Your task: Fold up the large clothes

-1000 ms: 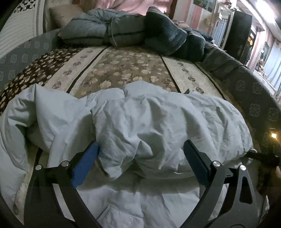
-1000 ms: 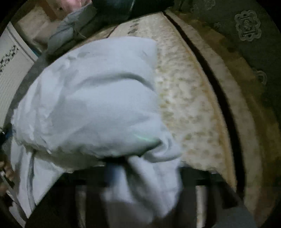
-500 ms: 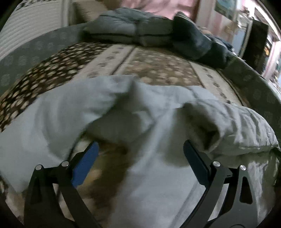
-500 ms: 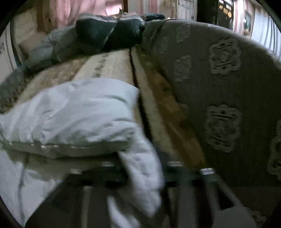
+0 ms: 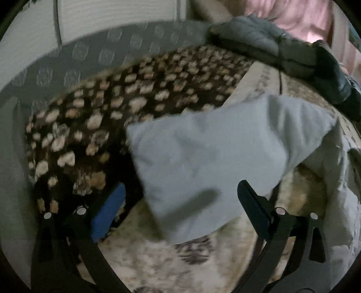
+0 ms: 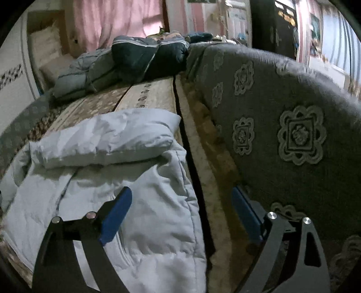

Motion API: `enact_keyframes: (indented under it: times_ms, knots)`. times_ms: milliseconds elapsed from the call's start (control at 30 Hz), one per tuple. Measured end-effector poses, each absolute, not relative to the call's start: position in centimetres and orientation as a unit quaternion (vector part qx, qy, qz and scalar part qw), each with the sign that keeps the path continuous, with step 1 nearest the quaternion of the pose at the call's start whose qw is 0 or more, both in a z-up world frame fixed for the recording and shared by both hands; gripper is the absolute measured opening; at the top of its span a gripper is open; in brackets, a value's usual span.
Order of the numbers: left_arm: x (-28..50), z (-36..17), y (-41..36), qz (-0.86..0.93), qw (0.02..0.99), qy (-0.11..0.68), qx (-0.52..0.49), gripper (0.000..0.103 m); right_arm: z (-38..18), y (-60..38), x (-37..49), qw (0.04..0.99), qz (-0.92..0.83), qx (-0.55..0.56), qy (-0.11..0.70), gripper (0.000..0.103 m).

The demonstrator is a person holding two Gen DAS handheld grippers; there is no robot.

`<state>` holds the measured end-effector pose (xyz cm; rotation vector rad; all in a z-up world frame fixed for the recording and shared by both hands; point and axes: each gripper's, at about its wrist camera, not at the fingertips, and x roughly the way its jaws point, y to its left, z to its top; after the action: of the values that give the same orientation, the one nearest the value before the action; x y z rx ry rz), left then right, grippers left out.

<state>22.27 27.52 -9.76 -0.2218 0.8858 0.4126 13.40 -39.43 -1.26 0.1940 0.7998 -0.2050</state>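
The large garment is a pale blue padded jacket [image 6: 144, 202] lying on the bed. One of its sleeves [image 6: 108, 137] is folded across its body. My right gripper [image 6: 181, 191] hovers over the jacket's right edge. Its jaws are opening wide, and no cloth is pinched between the blue pads [image 6: 115, 214]. In the left wrist view a blurred flap of the same jacket [image 5: 214, 157] reaches down between my left gripper's fingers. That gripper [image 5: 180, 186] stands open and its pads do not press on the cloth.
The bed cover has a brown spotted band [image 5: 135, 90] and beige floral bands [image 6: 153, 94]. Dark padded coats [image 6: 140, 58] are piled at the far end. A grey patterned blanket [image 6: 293, 139] rises along the right side, and a white panel [image 5: 112, 18] stands on the left.
My right gripper was shut on a fold of the jacket, and it has let go, opened and lifted. My left gripper stayed open and swung left toward the spotted band.
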Motion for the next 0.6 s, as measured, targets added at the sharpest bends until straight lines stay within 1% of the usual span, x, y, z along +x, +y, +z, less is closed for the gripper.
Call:
enact_keyframes:
  times_ms: [33,67,100,133,167,200,233,367,400,467,500,600]
  knots:
    - [22.5,-10.4,28.1,0.194,0.872,0.434,-0.118,0.097,-1.2,-39.3,13.5,0.91,-0.095,0.099,0.39,0.09]
    - [22.7,-11.2,28.8,0.182,0.868,0.442,-0.137,0.094,-1.1,-39.2,13.6,0.909,-0.093,0.104,0.392,0.09]
    - [23.1,-12.3,29.6,0.159,0.861,0.453,-0.166,0.064,-1.0,-39.1,13.8,0.908,-0.089,0.11,0.395,0.09]
    - [23.5,-12.9,29.9,0.144,0.854,0.464,-0.187,0.037,-1.0,-39.0,13.9,0.907,-0.083,0.115,0.396,0.09]
    - [23.8,-13.1,30.2,0.14,0.85,0.466,-0.203,0.032,-0.9,-38.8,14.0,0.907,-0.078,0.119,0.396,0.09]
    - [24.0,-12.4,30.4,0.138,0.854,0.455,-0.21,0.012,-0.6,-38.6,14.0,0.908,-0.071,0.12,0.395,0.09]
    - [24.3,-11.4,30.0,0.133,0.861,0.447,-0.202,0.006,-0.3,-38.3,14.2,0.909,-0.064,0.12,0.393,0.09]
    - [25.4,-4.0,27.3,0.105,0.908,0.389,-0.117,0.004,2.0,-37.9,14.0,0.921,-0.049,0.116,0.37,0.09]
    - [25.8,-1.0,26.1,0.089,0.92,0.368,-0.1,0.004,2.4,-38.0,14.0,0.923,-0.048,0.116,0.364,0.09]
    - [25.9,3.7,24.3,0.061,0.937,0.331,-0.091,0.004,3.0,-38.3,14.0,0.925,-0.047,0.118,0.357,0.09]
    - [25.8,7.0,22.9,0.039,0.948,0.306,-0.085,0.004,3.1,-38.5,14.0,0.925,-0.045,0.122,0.357,0.09]
    - [25.3,14.8,18.0,-0.029,0.965,0.249,-0.08,0.004,3.2,-39.0,13.9,0.925,-0.042,0.134,0.354,0.09]
